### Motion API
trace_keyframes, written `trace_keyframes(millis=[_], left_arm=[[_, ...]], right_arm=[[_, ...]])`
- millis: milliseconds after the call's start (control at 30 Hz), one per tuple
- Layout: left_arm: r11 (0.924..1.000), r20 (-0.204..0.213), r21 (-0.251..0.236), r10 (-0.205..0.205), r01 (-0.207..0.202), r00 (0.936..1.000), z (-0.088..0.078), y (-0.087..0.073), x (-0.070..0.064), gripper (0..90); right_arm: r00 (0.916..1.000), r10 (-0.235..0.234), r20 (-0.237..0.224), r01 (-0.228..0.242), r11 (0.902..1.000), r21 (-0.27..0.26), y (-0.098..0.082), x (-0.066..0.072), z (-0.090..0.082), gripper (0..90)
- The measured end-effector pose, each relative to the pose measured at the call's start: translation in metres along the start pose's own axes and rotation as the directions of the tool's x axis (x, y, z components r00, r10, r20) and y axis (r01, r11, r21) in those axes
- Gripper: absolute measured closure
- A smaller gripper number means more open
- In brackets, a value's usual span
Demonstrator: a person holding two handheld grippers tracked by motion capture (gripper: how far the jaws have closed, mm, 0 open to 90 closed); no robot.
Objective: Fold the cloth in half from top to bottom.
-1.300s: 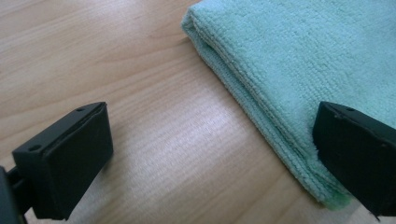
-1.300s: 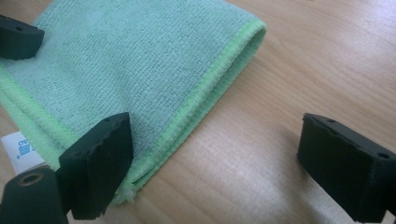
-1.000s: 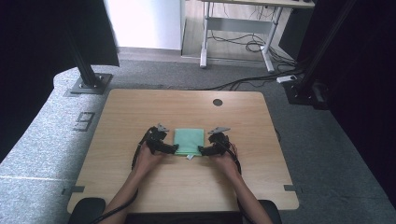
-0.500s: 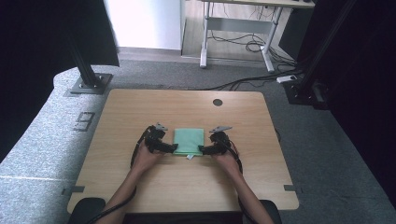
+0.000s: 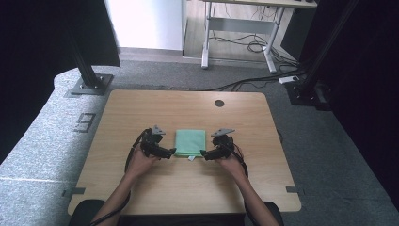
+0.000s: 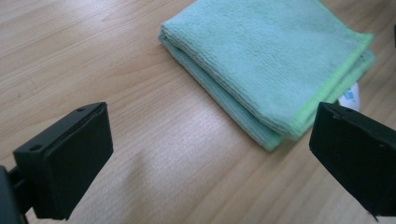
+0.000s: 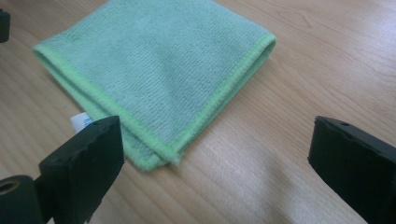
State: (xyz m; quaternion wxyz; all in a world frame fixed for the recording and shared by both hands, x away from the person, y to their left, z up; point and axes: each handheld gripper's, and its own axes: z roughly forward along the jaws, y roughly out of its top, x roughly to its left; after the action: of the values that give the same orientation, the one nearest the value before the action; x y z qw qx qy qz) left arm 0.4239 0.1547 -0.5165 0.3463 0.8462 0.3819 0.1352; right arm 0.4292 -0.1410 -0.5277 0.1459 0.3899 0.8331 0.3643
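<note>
- Counter [image 5: 141,113] of pale wood, bare apart from one thing near the person's edge.
- Folded green microfibre cloth [image 5: 190,142] lying flat at mid-counter, between the two grippers; neat square of several layers, bright green stitched hem, small white care label [image 5: 191,158] poking out at the near edge.
- Left gripper [image 5: 170,153] just beside the cloth's near left corner, jaws wide open with nothing between them, lifted off the wood.
- Right gripper [image 5: 203,154] just beside the near right corner, jaws just opened to their widest, nothing between them; cloth corner [image 7: 163,156] ahead and slightly off to one side.
- Judged step: release after a fold, or set-up for the next one.
- For a clean next fold: line each pair of jaws up on its own corner, take every layer at the hem and not just the top one, close both together, lift evenly so the stack stays square.
- Risk: snagging only the label or one layer, and the fold springing apart.
</note>
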Motion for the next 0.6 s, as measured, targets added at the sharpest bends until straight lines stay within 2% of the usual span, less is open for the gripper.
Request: trace_keyframes(millis=[300, 600], left_arm=[[0.9990, 0.002, -0.014, 0.043, -0.043, 0.9991, -0.016, -0.005, -0.013, 0.0], [0.9974, -0.017, -0.019, 0.069, -0.070, 0.9975, -0.033, -0.012, -0.018, 0.0]], right_arm=[[0.9995, -0.031, -0.001, 0.031, 0.9993, -0.020, -0.005, 0.002, -0.020, 0.0], [0.9987, -0.051, 0.005, 0.052, 0.9977, -0.045, -0.009, 0.004, -0.040, 0.0]])
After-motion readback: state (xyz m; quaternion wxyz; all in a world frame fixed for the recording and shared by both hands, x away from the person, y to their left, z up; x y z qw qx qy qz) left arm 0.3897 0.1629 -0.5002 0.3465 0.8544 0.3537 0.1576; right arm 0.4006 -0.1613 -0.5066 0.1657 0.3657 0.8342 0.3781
